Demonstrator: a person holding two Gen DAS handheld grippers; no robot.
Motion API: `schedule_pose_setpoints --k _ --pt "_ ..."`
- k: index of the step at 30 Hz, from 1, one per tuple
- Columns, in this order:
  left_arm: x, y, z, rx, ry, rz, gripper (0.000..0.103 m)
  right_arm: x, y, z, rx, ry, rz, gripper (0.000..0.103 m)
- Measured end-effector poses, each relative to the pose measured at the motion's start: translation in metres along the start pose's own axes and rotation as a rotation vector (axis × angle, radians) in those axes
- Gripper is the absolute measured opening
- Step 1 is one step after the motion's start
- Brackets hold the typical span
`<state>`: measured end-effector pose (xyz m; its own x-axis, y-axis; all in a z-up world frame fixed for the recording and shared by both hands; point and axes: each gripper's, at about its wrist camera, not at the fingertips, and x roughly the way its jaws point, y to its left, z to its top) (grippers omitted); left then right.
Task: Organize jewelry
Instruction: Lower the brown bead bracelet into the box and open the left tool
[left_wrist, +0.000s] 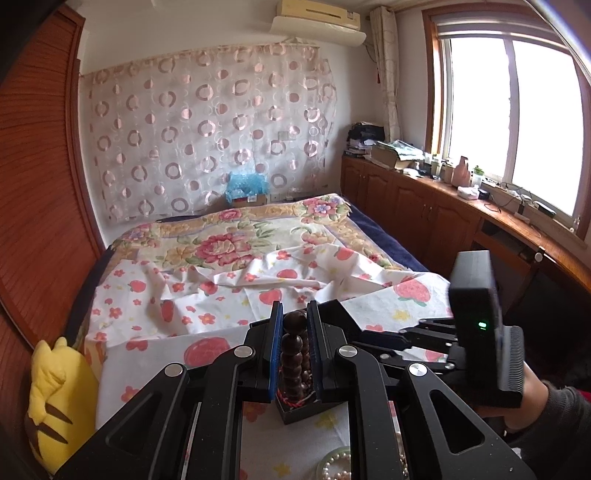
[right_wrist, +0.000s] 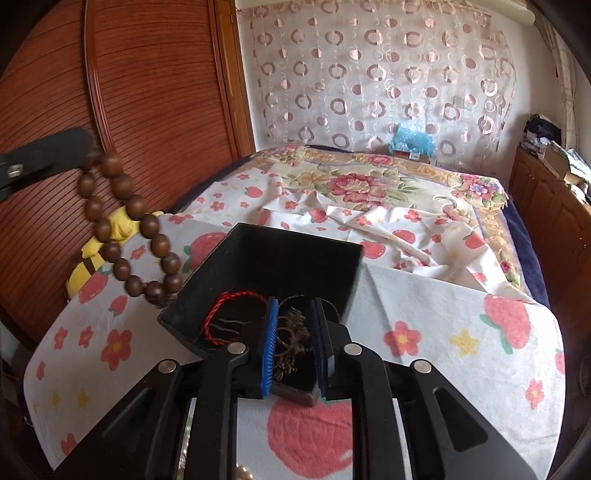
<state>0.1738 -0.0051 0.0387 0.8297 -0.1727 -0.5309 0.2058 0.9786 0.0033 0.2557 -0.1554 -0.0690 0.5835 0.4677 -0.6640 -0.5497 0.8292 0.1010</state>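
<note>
— Left gripper? 
— Raised, blue pads nearly together, clamped on a hanging bead bracelet.
— Right gripper? 
— Held low, pointing forward, pads narrowly parted either side of a box wall; firm grip not confirmable.
— Hands? 
— Only the right hand, dark sleeve at the wrist, wrapped round its handle, right of the left gripper.

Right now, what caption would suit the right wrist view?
Left gripper dangles a wooden bead bracelet beside the black jewelry box, held by the right gripper.
</note>
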Motion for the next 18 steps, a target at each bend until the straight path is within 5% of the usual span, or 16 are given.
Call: schedule_pose_setpoints --k 18 --pt "0.045 -0.023 0.005 0.03 0.051 0.016 0.012 -0.047 -0.017 -0.046 -0.015 -0.013 -0.026 0.02"
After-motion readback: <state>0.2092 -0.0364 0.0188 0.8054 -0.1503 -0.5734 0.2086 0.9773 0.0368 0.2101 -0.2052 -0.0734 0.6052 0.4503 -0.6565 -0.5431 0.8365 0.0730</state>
